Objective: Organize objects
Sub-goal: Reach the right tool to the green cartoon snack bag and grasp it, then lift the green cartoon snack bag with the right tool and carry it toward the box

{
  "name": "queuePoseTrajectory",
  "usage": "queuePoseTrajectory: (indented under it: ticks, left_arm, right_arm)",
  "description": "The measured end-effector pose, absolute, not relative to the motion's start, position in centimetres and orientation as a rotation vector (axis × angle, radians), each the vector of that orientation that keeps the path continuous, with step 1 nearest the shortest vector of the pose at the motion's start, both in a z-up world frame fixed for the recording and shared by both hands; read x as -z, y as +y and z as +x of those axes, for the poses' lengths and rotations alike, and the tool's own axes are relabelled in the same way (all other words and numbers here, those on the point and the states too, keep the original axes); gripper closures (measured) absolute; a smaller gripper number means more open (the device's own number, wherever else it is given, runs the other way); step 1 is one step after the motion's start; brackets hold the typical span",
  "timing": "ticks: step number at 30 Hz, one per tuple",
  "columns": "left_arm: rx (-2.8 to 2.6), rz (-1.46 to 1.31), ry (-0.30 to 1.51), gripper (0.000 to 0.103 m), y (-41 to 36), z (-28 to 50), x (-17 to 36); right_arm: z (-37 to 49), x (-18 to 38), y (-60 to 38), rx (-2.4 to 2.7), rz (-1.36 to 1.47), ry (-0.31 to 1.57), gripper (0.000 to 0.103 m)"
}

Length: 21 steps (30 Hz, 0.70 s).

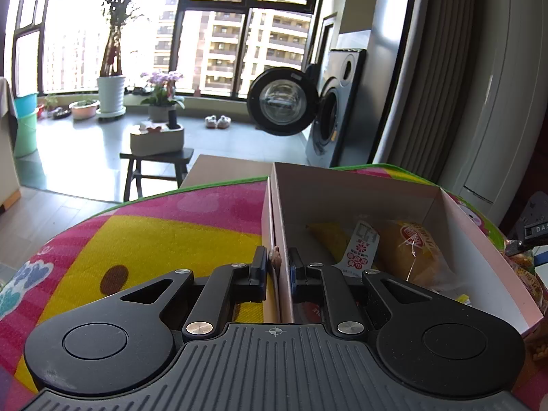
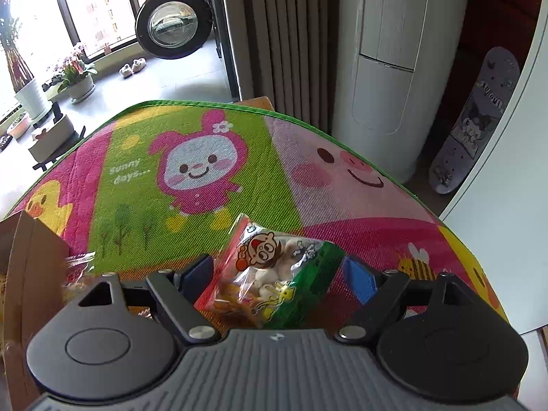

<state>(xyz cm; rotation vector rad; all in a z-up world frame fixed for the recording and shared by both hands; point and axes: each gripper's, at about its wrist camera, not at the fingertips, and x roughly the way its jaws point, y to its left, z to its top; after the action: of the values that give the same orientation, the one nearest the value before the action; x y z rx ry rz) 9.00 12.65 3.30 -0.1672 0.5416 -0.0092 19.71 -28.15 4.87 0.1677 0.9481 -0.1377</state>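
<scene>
A cardboard box (image 1: 356, 191) with a white inside stands on the colourful cartoon mat (image 1: 154, 233). In the left wrist view my left gripper (image 1: 278, 267) is shut on the box's left wall, one finger outside and one inside. Inside the box lie yellow bread packets (image 1: 418, 253) and a white-labelled packet (image 1: 363, 250). In the right wrist view a snack bag (image 2: 267, 257) with a cartoon boy's face lies on the mat (image 2: 205, 157). My right gripper (image 2: 278, 275) is open, and the bag sits between its blue-padded fingers (image 2: 359, 279) without being squeezed.
The box's brown outer side (image 2: 27, 274) is at the right gripper's left, with more snack packets (image 2: 78, 274) beside it. The mat's green edge (image 2: 205, 104) marks the far rim. Beyond are a stool with a planter (image 1: 156, 140), a washing machine (image 1: 328, 113) and a white tower unit (image 2: 383, 68).
</scene>
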Motion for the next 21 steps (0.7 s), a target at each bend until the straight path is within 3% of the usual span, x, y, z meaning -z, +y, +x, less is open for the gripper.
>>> queuePoseTrajectory:
  ticks: [2,4,7,10,12,21]
  left_arm:
    - [0.009,-0.167,0.542,0.089,12.7,9.0,-3.3]
    - [0.009,-0.166,0.542,0.089,12.7,9.0,-3.3]
    - [0.009,-0.166,0.545,0.089,12.8,8.9,-3.3]
    - [0.008,-0.166,0.544,0.089,12.7,8.9,-3.3]
    - [0.008,-0.166,0.544,0.089,12.7,8.9,-3.3]
    - [0.009,-0.166,0.544,0.089,12.7,9.0,-3.3]
  right_arm:
    - [20.2,-4.8,-27.5,0.116,0.162,0.950,0.021]
    - [20.1,-5.1,-26.4,0.082,0.112,0.946,0.046]
    - [19.0,-6.3,-25.4,0.021,0.105,0.938,0.067]
    - [16.9,-8.1,-24.9,-0.027,0.109,0.905,0.076]
    - [14.9,-9.4,-24.6,-0.063,0.115,0.886,0.087]
    - [6.2,-12.1,-23.1,-0.209,0.137,0.897,0.088]
